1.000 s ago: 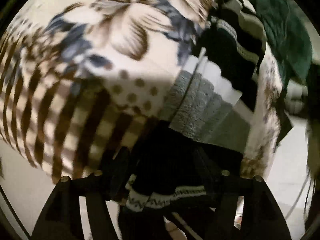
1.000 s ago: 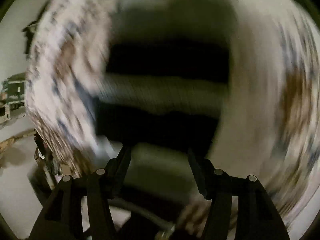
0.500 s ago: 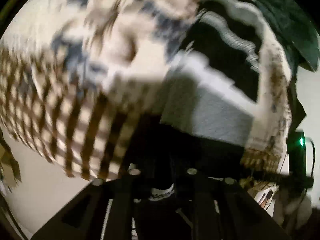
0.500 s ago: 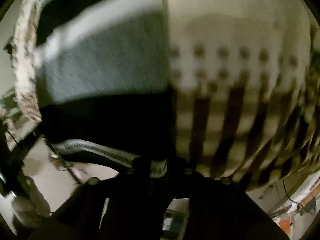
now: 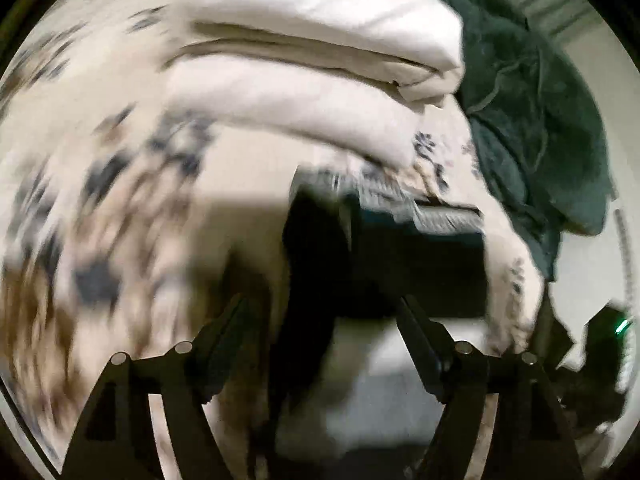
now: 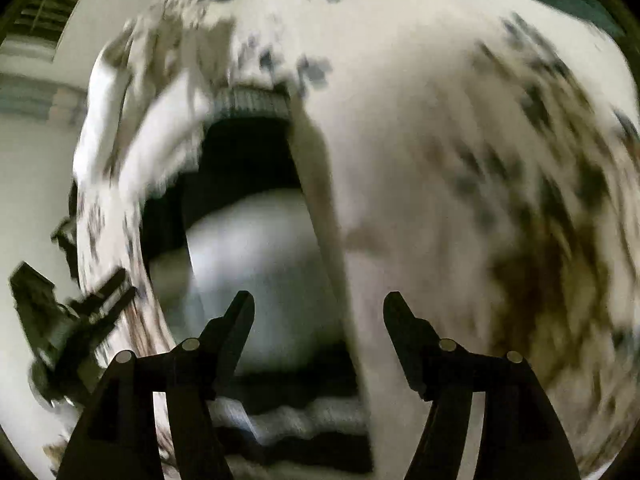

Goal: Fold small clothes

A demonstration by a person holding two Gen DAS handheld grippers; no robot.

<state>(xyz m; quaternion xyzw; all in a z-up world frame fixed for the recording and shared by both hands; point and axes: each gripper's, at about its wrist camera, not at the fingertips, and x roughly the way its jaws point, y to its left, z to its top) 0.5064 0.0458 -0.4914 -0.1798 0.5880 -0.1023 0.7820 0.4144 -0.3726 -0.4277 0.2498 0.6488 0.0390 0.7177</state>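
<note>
Both grippers empty, jaws spread wide. Left gripper (image 5: 324, 312) apart, nothing between the fingers; right gripper (image 6: 318, 308) likewise apart and clear of cloth. Judged as the moment between folds: a striped knit garment (image 5: 420, 248) in black, grey and white lying loose on a flower-printed bedspread (image 5: 120, 200), not held at either end.

Just ahead of the left gripper, slightly toward its right finger: the black band of the garment, with a ribbed grey edge on the far side. From the right wrist view, the same garment (image 6: 248, 152) ahead and toward the left finger, ribbed band farthest away, then a black band, then a pale grey one nearest. Long axis apparently running away from the right gripper, ribbed end pointing forward; heavy blur, so only roughly judged, and true outline not clear.

Beyond the garment from the left gripper: a stack of folded white cloth (image 5: 320, 52) and a dark green garment (image 5: 540, 120) to the far right.

Next move probably calling for a fresh pinch on an edge or corner, both grippers lowered to the cloth, closing on one layer only, then carrying it over.
</note>
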